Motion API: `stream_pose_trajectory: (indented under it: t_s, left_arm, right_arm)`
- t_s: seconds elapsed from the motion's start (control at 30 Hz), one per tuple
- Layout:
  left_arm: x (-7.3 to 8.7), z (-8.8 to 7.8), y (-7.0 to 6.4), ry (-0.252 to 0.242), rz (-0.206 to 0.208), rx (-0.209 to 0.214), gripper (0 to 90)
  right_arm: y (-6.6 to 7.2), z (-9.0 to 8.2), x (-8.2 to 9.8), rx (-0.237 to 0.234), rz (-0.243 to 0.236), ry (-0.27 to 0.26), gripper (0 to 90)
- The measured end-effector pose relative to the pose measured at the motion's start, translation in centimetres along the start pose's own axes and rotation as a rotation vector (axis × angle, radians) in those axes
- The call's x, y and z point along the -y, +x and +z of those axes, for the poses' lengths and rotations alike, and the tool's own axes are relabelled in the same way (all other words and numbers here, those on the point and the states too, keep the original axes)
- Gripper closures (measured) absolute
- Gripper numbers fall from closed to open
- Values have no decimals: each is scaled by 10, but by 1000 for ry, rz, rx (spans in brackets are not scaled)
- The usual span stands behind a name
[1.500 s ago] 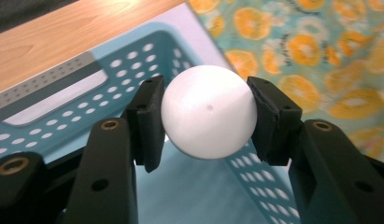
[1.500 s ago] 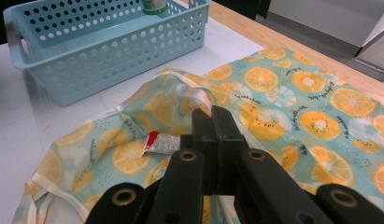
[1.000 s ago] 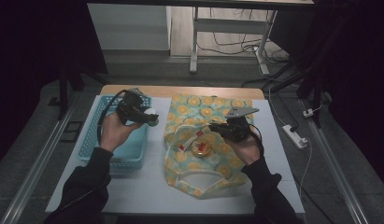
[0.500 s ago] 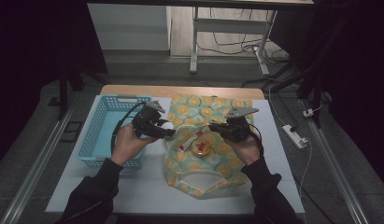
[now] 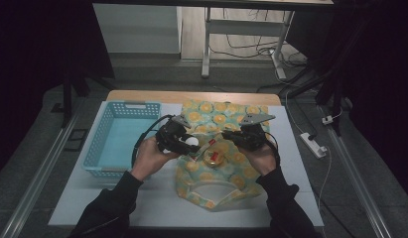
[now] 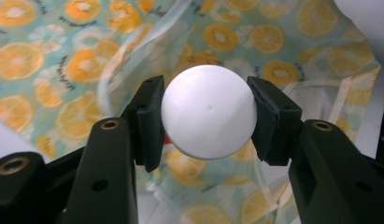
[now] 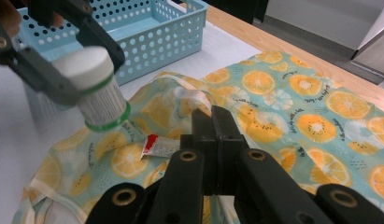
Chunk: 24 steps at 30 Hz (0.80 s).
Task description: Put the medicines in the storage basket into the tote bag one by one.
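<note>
Work in hand: I read this as packing small items into the orange-print bag (image 5: 226, 148), which lies flat on the table (image 5: 142, 208) just right of the blue basket (image 5: 117, 144).
Left gripper (image 6: 206, 119): my pads are clamped on the white cap of a small bottle (image 7: 94, 86), a white-capped container with a green-banded label; it hangs tilted over the bag's left edge, on the side facing the basket.
Right gripper (image 7: 213, 126): jaws pressed together, and they seem to pinch a fold of the bag's fabric near its middle; I cannot tell for sure that cloth is caught.
Done so far: the basket looks empty as far as I can see; a red-ended tube (image 7: 161, 147) lies at the bag, just beside my right jaws, and a round red-and-yellow item (image 5: 213, 157) sits at the bag's middle.
Left to do: I judge the bottle still has to go down into the bag and be let go.
Edges: the bag's near hem lies close to the table's front edge; the basket wall stands just left of the bottle.
Open room: bare table in front of the basket; to the bag's right only a narrow strip before the table ends.
</note>
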<state>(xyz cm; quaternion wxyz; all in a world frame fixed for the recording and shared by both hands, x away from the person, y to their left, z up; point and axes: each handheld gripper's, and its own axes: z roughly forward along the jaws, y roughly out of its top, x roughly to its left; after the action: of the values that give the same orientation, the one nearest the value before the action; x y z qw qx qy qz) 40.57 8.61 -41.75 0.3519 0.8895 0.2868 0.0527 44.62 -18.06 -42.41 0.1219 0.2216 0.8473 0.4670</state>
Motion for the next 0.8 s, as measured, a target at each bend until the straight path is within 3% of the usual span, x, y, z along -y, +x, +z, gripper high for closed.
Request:
stream_pose_trajectory:
  t_s: [0.2,0.47,0.8]
  left_arm:
    - [-8,17,-7,8,23,16,505]
    - [-21,39,-10,13,61,8,505]
    - [-29,67,-5,27,61,-12,505]
  right_arm:
    - [0,0,0,-1,0,0,900]
    - [0,0,0,2,1,-1,900]
    - [0,0,2,6,2,0,900]
